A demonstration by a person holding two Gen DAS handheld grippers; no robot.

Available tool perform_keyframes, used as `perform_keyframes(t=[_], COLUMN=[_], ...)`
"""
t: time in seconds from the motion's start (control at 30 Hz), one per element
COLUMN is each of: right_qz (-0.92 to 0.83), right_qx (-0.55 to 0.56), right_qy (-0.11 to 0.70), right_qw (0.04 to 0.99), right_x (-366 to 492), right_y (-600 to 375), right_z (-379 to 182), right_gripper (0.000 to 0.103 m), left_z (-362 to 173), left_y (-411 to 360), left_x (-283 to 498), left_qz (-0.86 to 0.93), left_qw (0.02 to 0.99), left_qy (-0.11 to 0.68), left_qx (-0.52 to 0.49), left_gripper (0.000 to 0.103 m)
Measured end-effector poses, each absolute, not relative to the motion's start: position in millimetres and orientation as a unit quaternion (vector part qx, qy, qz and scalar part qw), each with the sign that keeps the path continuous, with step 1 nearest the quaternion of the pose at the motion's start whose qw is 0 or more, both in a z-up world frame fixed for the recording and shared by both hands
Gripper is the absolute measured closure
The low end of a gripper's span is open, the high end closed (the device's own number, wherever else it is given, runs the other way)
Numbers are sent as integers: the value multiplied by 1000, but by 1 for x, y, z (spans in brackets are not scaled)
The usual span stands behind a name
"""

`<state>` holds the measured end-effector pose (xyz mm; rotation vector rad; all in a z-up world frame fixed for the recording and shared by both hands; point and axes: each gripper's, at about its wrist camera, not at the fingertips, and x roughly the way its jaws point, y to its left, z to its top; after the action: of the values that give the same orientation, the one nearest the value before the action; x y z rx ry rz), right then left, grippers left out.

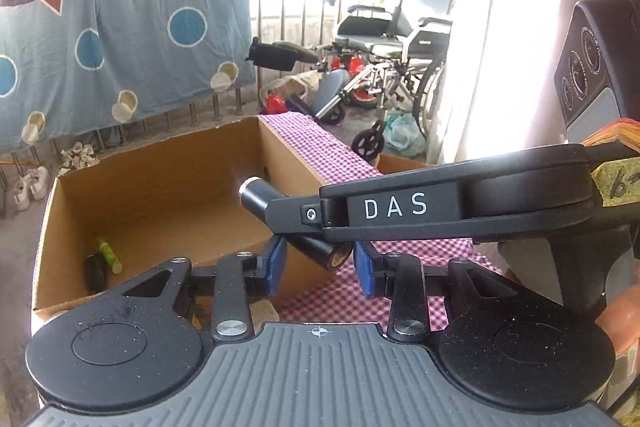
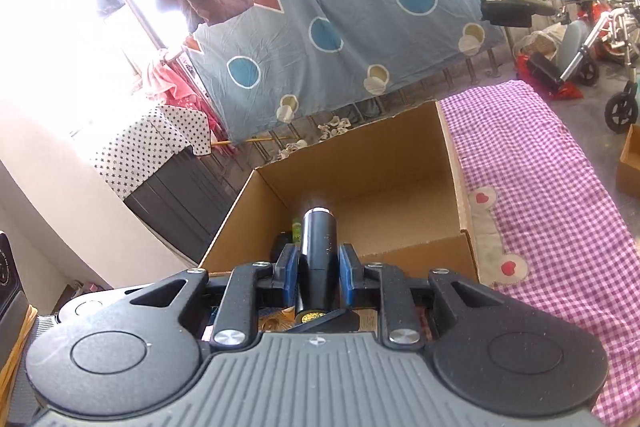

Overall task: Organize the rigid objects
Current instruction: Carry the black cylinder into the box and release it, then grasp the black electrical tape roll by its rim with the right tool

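Right gripper (image 2: 318, 267) clamped on black cylinder (image 2: 318, 255), held above cardboard box (image 2: 456, 163) — placing step; left gripper (image 1: 320, 267) jaws apart. Next: lower, release inside.

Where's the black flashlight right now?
The black flashlight is clamped in the right tongs, held over the near edge of the cardboard box. In the left wrist view it sits between the open left tongs.

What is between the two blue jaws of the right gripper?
A black cylinder, clamped over the cardboard box; the right wrist view shows it.
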<state>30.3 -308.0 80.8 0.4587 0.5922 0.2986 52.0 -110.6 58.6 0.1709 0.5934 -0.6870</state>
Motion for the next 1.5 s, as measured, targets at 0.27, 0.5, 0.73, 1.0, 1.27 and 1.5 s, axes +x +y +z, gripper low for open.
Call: perform_keyframes(t=[0.27, 0.5, 0.73, 1.0, 1.27, 1.5], right_qz=[218, 230, 206, 200, 207, 223], right_qx=[222, 252, 243, 281, 361, 369], right_qy=[341, 487, 579, 605, 532, 448], right_qw=[887, 804, 751, 718, 738, 783], right_x=[143, 248, 293, 298, 274, 194], right_y=[-277, -249, -222, -227, -289, -343], right_z=[93, 34, -21, -35, 6, 55], right_gripper=[78, 79, 79, 75, 74, 74], left_z=[72, 27, -9, 3, 40, 66], left_y=[-84, -60, -58, -47, -35, -22], left_x=[138, 215, 245, 242, 200, 154], left_qz=[-277, -241, -203, -181, -196, -222], left_qw=[893, 846, 809, 821, 854, 879], left_qy=[351, 474, 550, 538, 481, 421], left_qx=[50, 23, 39, 51, 26, 12], left_gripper=[67, 68, 68, 66, 59, 59])
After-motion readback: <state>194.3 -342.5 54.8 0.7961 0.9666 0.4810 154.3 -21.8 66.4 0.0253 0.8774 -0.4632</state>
